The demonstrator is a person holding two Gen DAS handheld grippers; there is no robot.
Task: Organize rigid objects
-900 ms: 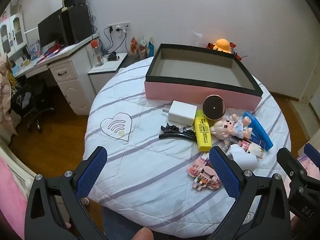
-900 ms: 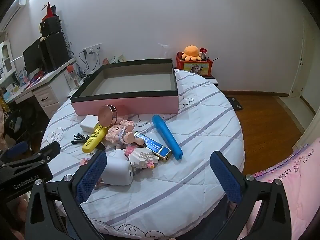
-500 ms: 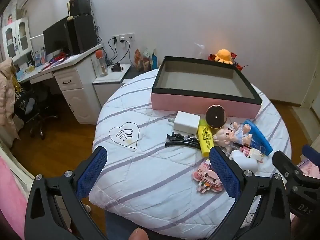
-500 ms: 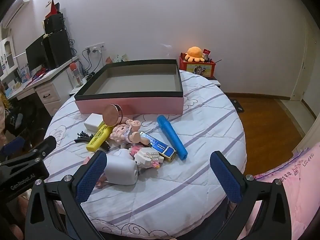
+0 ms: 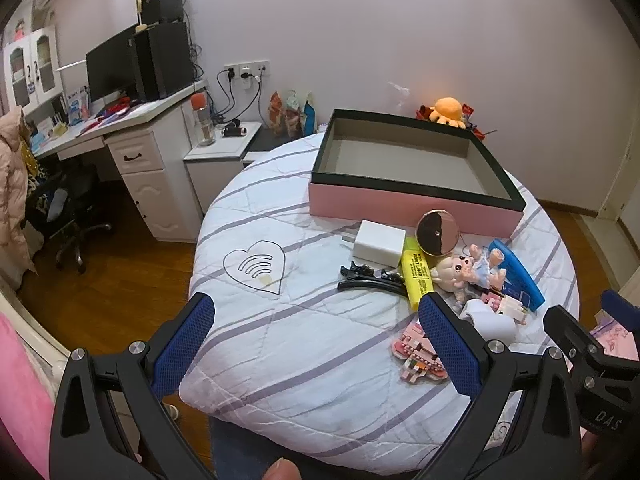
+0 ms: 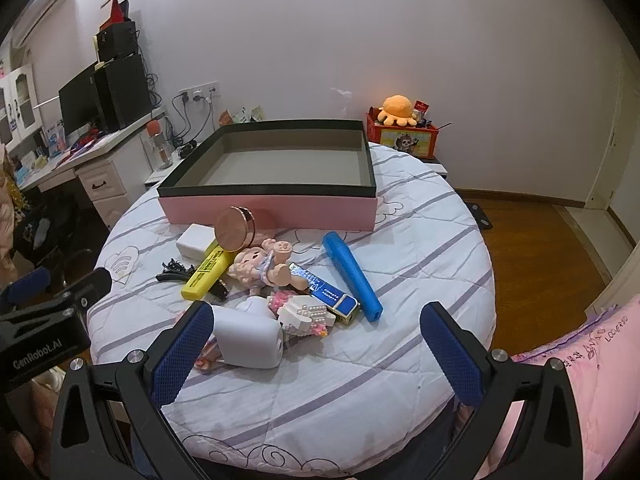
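Toys and small rigid things lie clustered on the round table point(image 6: 420, 240) before the empty pink box point(image 6: 276, 208): yellow highlighter point(image 6: 206, 270), doll point(image 6: 260, 266), blue tube point(image 6: 352, 276), white charger point(image 5: 379, 239), black hair clip point(image 5: 370, 280). Both the left gripper point(image 5: 316, 340) and right gripper point(image 6: 316, 344) hover with jaws spread wide, grasping nothing.

The left tool point(image 6: 44, 320), seen from the right wrist, carries "GenRobot.AI" in white on its black body. The right tool point(image 5: 600, 364), seen from the left wrist, shows "DAS". The yellow highlighter point(image 5: 418, 274) has black print, too small to read surely.
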